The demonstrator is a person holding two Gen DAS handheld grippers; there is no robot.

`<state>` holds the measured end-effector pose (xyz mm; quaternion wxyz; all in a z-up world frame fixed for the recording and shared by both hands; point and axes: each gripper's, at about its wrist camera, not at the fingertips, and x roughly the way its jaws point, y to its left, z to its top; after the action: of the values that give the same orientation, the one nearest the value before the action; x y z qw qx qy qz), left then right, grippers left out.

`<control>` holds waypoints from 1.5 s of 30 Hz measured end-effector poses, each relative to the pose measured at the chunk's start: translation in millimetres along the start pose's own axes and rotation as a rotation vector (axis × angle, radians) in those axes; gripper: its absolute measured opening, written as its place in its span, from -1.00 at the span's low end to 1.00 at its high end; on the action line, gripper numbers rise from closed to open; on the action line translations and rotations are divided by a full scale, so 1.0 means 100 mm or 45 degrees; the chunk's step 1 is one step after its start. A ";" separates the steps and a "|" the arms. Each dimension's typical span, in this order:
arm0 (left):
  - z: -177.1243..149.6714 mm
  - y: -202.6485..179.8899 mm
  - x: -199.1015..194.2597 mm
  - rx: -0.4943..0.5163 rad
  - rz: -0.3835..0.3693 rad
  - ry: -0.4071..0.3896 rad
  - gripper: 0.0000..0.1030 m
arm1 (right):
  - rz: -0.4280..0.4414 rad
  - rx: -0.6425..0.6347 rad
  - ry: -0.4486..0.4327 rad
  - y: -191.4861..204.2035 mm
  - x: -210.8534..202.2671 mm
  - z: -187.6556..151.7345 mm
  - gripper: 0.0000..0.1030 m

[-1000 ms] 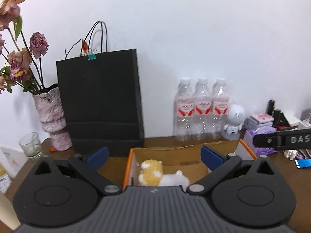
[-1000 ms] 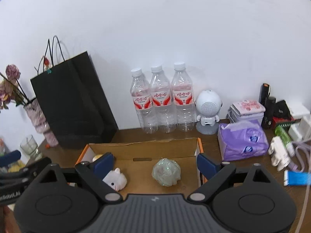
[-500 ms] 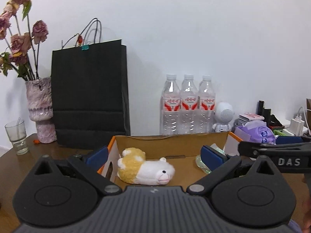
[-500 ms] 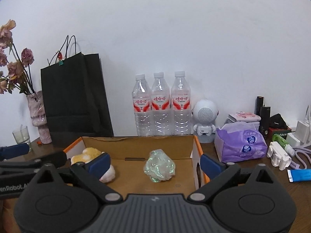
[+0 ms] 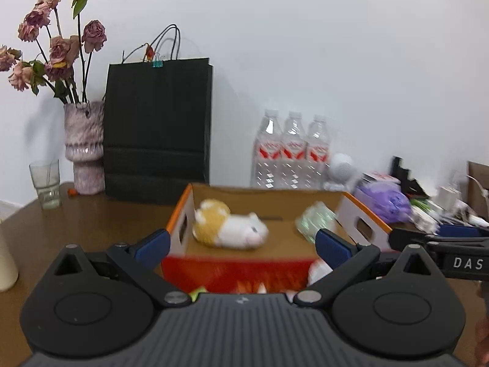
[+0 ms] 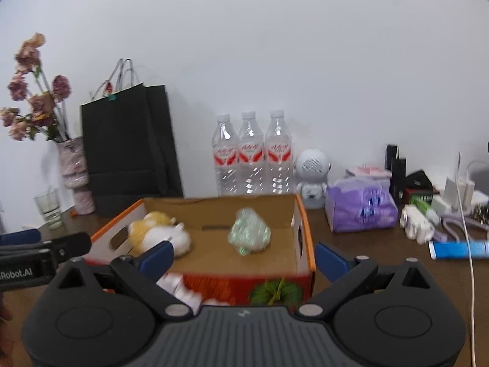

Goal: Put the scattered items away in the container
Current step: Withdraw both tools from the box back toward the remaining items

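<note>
Cardboard box (image 6: 301, 214) on table (image 6: 366, 260), holding plush hamster (image 6: 156, 232) at left, crinkly green wad (image 6: 249, 232) toward right. Both wide-spread, empty: left gripper (image 5: 241, 241), right gripper (image 6: 244, 255), the latter's jaws just opened further. Probably clearing box; keep fingers above orange rim.
</note>
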<state>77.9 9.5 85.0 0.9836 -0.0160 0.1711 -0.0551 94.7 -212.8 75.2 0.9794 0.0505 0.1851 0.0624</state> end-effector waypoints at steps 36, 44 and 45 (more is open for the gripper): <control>-1.45 -0.16 -2.17 0.034 0.069 -0.046 1.00 | -0.001 -0.023 0.032 0.31 -2.32 -1.74 0.93; -1.22 -0.23 -1.70 0.072 -0.003 0.054 1.00 | -0.057 0.049 0.072 0.09 -1.99 -1.48 0.92; -1.15 -0.25 -1.59 0.081 -0.016 0.046 1.00 | -0.055 0.046 0.077 0.06 -1.90 -1.41 0.92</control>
<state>-112.4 1.8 31.7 0.9800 0.0153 0.1869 -0.0670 -132.9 -222.8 13.3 0.9734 0.0622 0.2169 0.0395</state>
